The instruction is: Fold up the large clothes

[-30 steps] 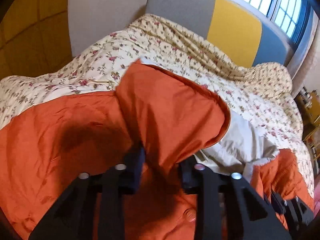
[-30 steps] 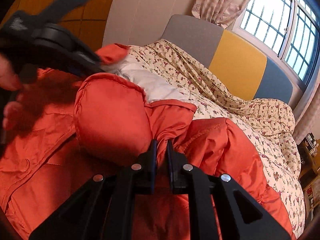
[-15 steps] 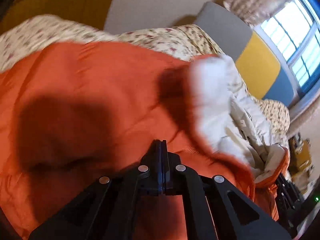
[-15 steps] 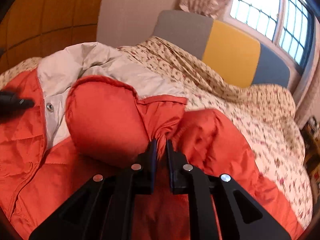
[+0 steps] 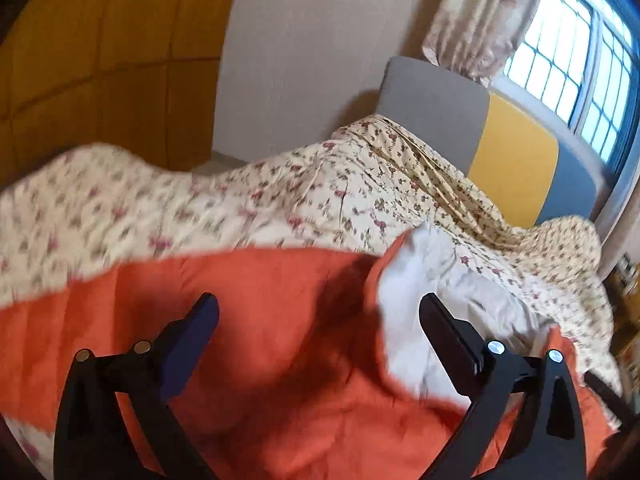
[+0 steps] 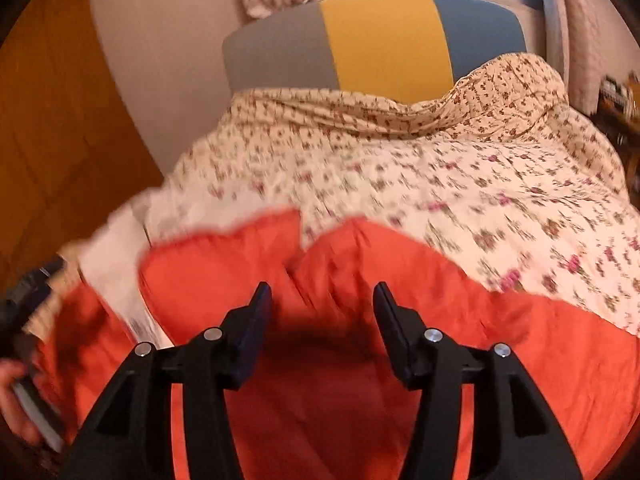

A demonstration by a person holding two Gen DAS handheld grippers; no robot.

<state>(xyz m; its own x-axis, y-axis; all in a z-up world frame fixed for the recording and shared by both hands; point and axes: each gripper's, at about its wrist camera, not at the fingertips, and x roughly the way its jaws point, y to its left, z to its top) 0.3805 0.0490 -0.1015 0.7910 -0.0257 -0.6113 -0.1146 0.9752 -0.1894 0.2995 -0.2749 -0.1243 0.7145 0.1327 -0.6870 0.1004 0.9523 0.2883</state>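
A: What can't you make out?

B: Both views are smeared by motion. The orange padded jacket (image 5: 280, 340) runs off the bottom of each picture, so its full outline is hidden. At the left edge of the right wrist view a hand (image 6: 16, 396) holds something dark, too blurred to make out.

A: And the grippers?

B: The left gripper (image 5: 320, 312) has just sprung wide apart, with nothing pressed between its pads; the jacket lies below them. The right gripper (image 6: 322, 300) has just been opening too, about halfway, and its pads hang clear of the orange fabric.

A: Where's the jacket?

B: Spread on the floral quilt (image 5: 280, 200) over the bed, its pale lining (image 5: 424, 300) turned up along one edge.

A: The room?

B: A grey and yellow headboard (image 6: 380, 40) at the far end, a curtain (image 5: 480, 20) beside a barred window (image 5: 568, 56), and wooden panelling (image 5: 100, 60) on the left. Bare quilt stretches beyond the jacket towards the headboard.
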